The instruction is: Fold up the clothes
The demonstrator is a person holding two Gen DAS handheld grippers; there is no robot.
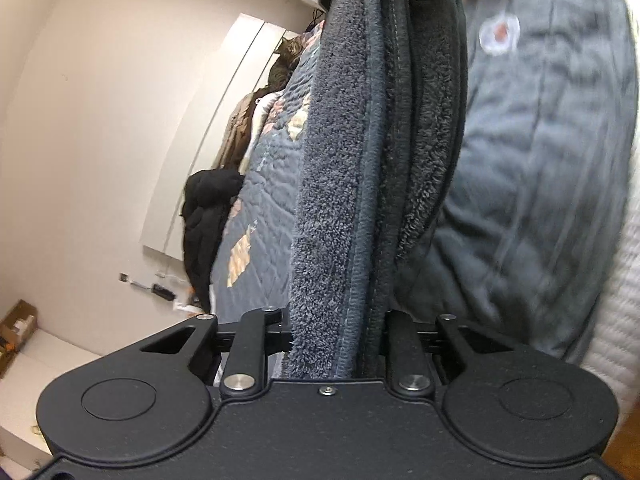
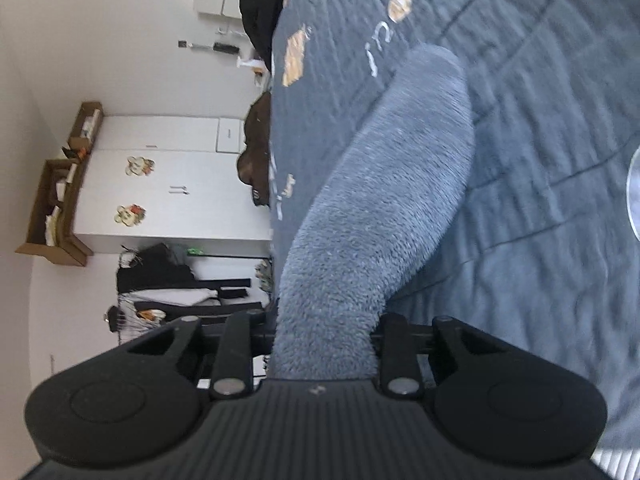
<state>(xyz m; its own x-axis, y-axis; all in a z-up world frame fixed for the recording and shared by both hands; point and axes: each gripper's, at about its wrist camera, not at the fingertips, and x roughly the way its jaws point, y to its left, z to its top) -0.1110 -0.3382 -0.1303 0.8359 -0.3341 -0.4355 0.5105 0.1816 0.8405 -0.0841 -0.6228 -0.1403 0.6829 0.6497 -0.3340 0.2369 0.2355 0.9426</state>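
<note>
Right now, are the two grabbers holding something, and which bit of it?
Yes. The left gripper pinches the fluffy grey garment at a seamed edge where layers bunch together. The right gripper pinches a rolled fleecy part; which part cannot be told.

Layout: fleece garment, bed quilt

Fleece garment [image 2: 380, 200] runs from between right tool [image 2: 324, 340] fingers out over quilt [image 2: 540, 120]; left tool [image 1: 336, 336] clamps its folded edge.

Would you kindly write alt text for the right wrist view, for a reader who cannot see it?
The right tongs are shut on a fold of fluffy grey fleece garment that stretches away over a dark quilted bedspread. To the left stands a white cabinet with cardboard boxes against it.
</note>
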